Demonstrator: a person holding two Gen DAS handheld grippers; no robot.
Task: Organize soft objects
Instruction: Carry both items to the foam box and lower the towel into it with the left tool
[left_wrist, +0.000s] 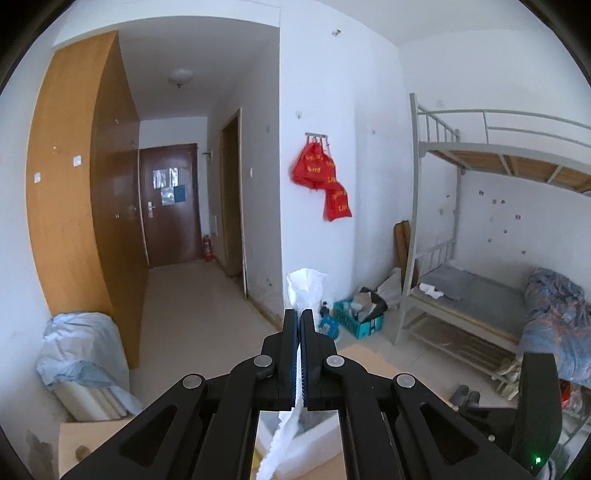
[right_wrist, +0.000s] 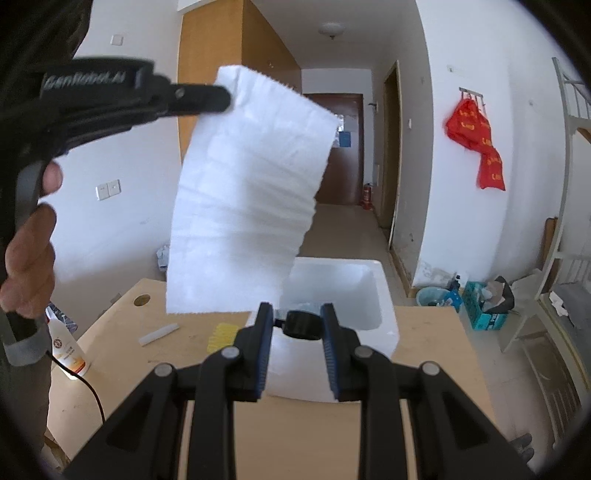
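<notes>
My left gripper (left_wrist: 299, 314) is shut on a white foam sheet (left_wrist: 304, 288), whose tail hangs below the jaws. In the right wrist view the left gripper (right_wrist: 221, 98) holds that sheet (right_wrist: 247, 195) by its top left corner, hanging high above the wooden table (right_wrist: 424, 354). My right gripper (right_wrist: 297, 314) is shut on a small black round object (right_wrist: 303, 325) just above the near rim of a white foam box (right_wrist: 384, 306) that sits on the table.
On the table's left lie a white stick (right_wrist: 159, 334), a yellow ridged piece (right_wrist: 219, 336) and a spray bottle (right_wrist: 68, 349) with a black cable. A bunk bed (left_wrist: 480, 295), teal crate (left_wrist: 360, 319) and wardrobe (left_wrist: 74, 184) stand around.
</notes>
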